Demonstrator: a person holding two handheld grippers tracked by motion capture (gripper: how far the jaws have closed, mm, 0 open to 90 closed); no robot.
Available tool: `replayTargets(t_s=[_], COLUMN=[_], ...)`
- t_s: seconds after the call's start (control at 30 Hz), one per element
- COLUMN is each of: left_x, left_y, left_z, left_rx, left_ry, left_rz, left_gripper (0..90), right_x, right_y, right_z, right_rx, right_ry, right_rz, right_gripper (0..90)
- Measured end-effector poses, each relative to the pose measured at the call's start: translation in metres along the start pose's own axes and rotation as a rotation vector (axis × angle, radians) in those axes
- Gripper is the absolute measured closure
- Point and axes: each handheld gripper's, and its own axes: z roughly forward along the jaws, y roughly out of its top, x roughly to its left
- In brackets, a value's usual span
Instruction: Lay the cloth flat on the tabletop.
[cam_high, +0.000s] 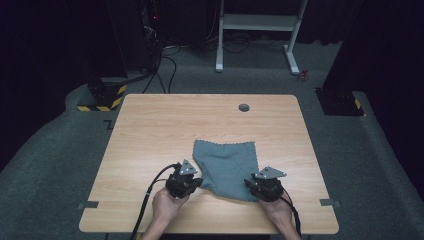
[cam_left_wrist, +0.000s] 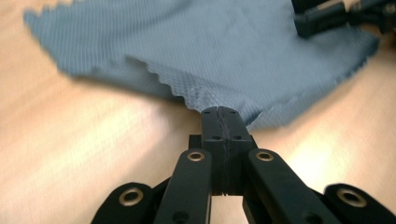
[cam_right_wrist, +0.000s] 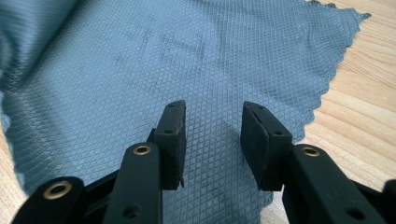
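A grey-blue cloth (cam_high: 227, 165) with a zigzag edge lies on the near middle of the wooden table (cam_high: 150, 125), its left side bunched into a fold. My left gripper (cam_high: 199, 181) is at the cloth's near left corner, and in the left gripper view its jaws (cam_left_wrist: 222, 113) are shut on the cloth (cam_left_wrist: 210, 46) at that edge. My right gripper (cam_high: 248, 184) rests at the near right corner. In the right gripper view it (cam_right_wrist: 212, 128) stands open just over the flat cloth (cam_right_wrist: 140, 70), with nothing pinched. The right gripper (cam_left_wrist: 327, 18) also shows far off in the left gripper view.
A round cable hole (cam_high: 244, 107) sits near the table's far edge. Behind the table stand a white desk frame (cam_high: 260, 25), floor cables (cam_high: 160, 65) and black posts with yellow-striped bases (cam_high: 102, 97). Bare wood surrounds the cloth.
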Motion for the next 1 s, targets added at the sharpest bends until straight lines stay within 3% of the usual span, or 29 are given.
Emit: replayTargets(t_s=[0.17, 0.23, 0.33, 0.5, 0.67, 0.7, 0.73, 0.77, 1.0], left_x=[-0.006, -0.006, -0.007, -0.003, -0.003, -0.003, -0.003, -0.005, -0.007], left_y=[-0.022, -0.028, -0.040, -0.040, -0.036, -0.036, -0.036, -0.037, -0.040], left_z=[-0.005, -0.006, -0.004, -0.002, -0.005, -0.005, -0.006, -0.007, -0.008], left_rx=[0.025, 0.044, 0.055, 0.035, 0.017, 0.017, 0.020, 0.019, 0.005], left_ry=[0.006, 0.012, -0.003, 0.001, 0.002, 0.002, 0.005, 0.000, 0.005], left_rz=[-0.051, -0.052, -0.100, -0.105, -0.111, -0.111, -0.095, -0.111, -0.099], left_gripper=[90.0, 90.0, 89.9, 89.4, 88.9, 88.7, 88.7, 86.9, 82.7], right_x=[0.000, 0.000, 0.001, 0.000, -0.004, -0.004, -0.005, -0.008, -0.006], right_y=[0.000, 0.000, 0.000, 0.000, 0.000, 0.000, 0.000, -0.003, -0.016], right_z=[0.000, 0.000, 0.000, -0.001, -0.017, -0.017, -0.022, -0.032, -0.046], right_rx=[0.002, 0.002, 0.003, 0.001, -0.014, -0.014, -0.016, -0.022, 0.007], right_ry=[-0.002, -0.003, -0.004, 0.002, 0.030, 0.030, 0.034, 0.044, 0.046], right_rz=[0.002, 0.003, 0.002, -0.002, 0.010, 0.010, 0.008, -0.001, -0.004], right_gripper=[61.2, 61.2, 61.2, 63.3, 80.6, 80.6, 83.6, 86.0, 83.3])
